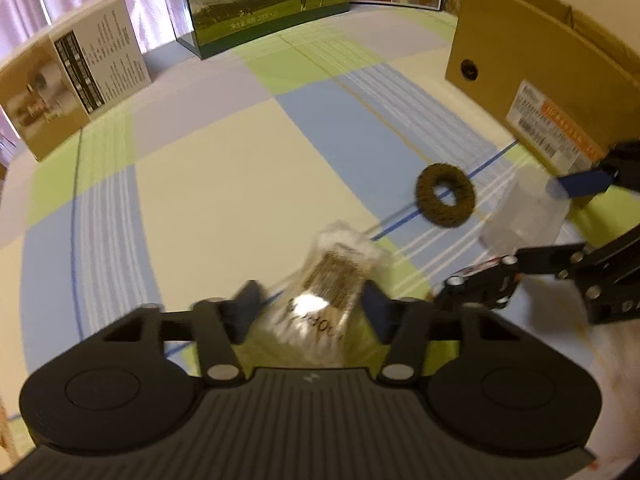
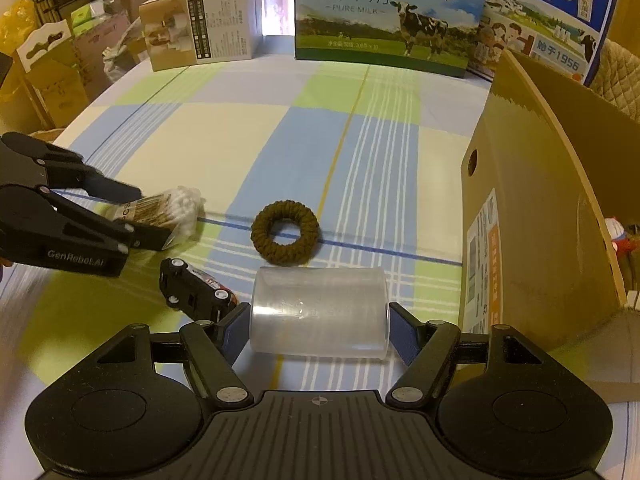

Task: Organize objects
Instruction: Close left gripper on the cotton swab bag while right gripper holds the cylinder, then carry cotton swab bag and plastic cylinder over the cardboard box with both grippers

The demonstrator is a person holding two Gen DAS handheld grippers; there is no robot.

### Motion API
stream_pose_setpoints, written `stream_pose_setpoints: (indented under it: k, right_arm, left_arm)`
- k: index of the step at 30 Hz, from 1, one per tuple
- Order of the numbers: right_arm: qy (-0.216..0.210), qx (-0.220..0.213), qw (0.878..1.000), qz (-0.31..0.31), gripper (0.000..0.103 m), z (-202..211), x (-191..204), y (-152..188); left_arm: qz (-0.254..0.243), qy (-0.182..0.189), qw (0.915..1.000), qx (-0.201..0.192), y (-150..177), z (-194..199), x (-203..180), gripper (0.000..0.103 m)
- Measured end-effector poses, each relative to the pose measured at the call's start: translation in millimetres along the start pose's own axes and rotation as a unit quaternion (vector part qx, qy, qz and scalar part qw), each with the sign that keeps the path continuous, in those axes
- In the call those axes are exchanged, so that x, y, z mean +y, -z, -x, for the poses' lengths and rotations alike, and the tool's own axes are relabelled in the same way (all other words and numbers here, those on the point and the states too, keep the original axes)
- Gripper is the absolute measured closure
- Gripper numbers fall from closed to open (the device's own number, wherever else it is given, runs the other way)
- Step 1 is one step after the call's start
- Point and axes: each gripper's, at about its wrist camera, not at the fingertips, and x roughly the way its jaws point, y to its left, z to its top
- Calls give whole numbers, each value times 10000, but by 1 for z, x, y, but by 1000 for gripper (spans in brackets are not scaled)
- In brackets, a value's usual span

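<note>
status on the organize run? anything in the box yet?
Done: cannot tell; the cardboard box interior is mostly hidden. In hand: left gripper is shut on the cotton swab pack, and right gripper holds the clear roll. Left: the brown knitted ring and toy car lie on the plaid cloth.

A green milk carton point(image 2: 384, 16) printed with a cow stands at twelve o'clock on the checked cloth point(image 2: 248, 136). A blue milk box point(image 2: 552, 12) leans at one o'clock, a beige product box point(image 2: 200, 24) at eleven, stacked cartons point(image 2: 52, 64) at ten.
</note>
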Motion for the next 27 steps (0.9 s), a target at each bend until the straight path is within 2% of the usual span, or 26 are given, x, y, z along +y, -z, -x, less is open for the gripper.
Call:
stream_pose_setpoints:
  k: [1,4,10,13,17,22,27]
  right_arm:
    - [-3,12,10000,-7,34,0,-1,0]
    - [-10,48,10000,-44,34,4,0,3]
    - [-86,121,9999,-74,34,13,0,13]
    - [-126,153,9998,-75,34,19,1,20]
    - [-191,207,9995,-108,34,29,1,30]
    - [-265,270,9991,-170,34,43,0,47]
    - [-292,305,9988,-250,34,56,-4,61]
  left_arm:
    - [61,23,10000,-1,1,2,0,69]
    - [271,-92,9996,39,6,7,-2,74]
    - [1029,-388,9935,300,26,27,0,76]
    - [1302,-415,9897,416,40,40,-3,77]
    - [1485,-435,9861,598,56,55,-17,77]
    - [1747,-203,9818,718,74,71,-36,77]
    - [1590,-232,9843,729,77,73,-56,73]
